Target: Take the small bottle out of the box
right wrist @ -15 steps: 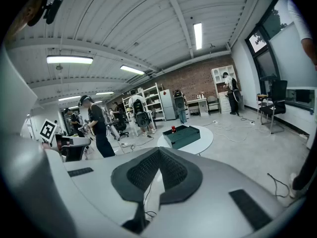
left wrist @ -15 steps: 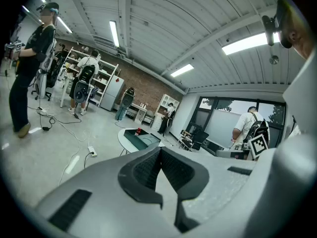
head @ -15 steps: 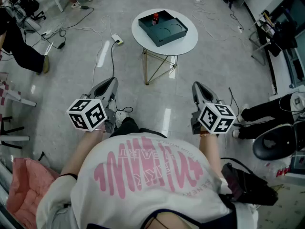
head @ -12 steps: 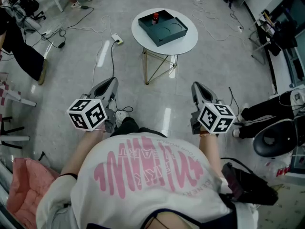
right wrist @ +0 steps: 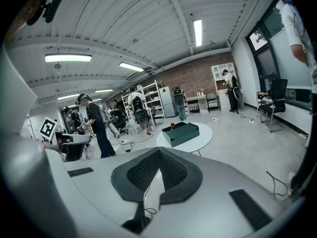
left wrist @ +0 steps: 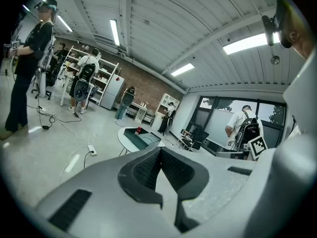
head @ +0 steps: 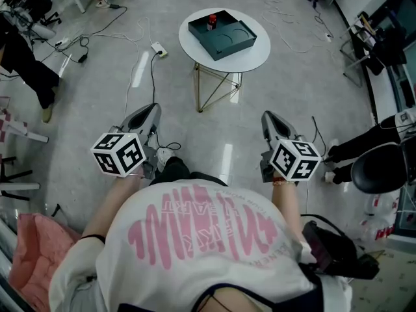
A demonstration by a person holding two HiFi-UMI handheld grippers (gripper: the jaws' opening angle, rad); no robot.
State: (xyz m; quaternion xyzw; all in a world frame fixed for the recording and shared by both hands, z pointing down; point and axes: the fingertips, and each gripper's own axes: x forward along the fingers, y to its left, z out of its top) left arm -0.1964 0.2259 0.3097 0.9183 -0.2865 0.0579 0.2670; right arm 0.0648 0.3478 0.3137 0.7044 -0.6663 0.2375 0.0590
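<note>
A dark green open box (head: pixel 223 36) lies on a round white table (head: pixel 253 58) some way ahead of me. A small bottle with a red cap (head: pixel 212 23) stands upright in the box's far left corner. The box (right wrist: pixel 181 133) and bottle (right wrist: pixel 172 126) also show in the right gripper view, and the box (left wrist: pixel 141 139) in the left gripper view. My left gripper (head: pixel 149 112) and right gripper (head: pixel 270 119) are held low, close to my body, well short of the table. Both have their jaws shut with nothing between them.
Cables and a white power strip (head: pixel 159 52) lie on the grey floor left of the table. A person's legs (head: pixel 29 70) stand at far left. An office chair (head: pixel 380 171) and another person's leg (head: pixel 361 145) are at right. A pink cushion (head: pixel 29 259) lies at lower left.
The head view has shifted slightly, so the table sits a little higher in it. The person at far left has stepped. Both grippers stay where they were.
</note>
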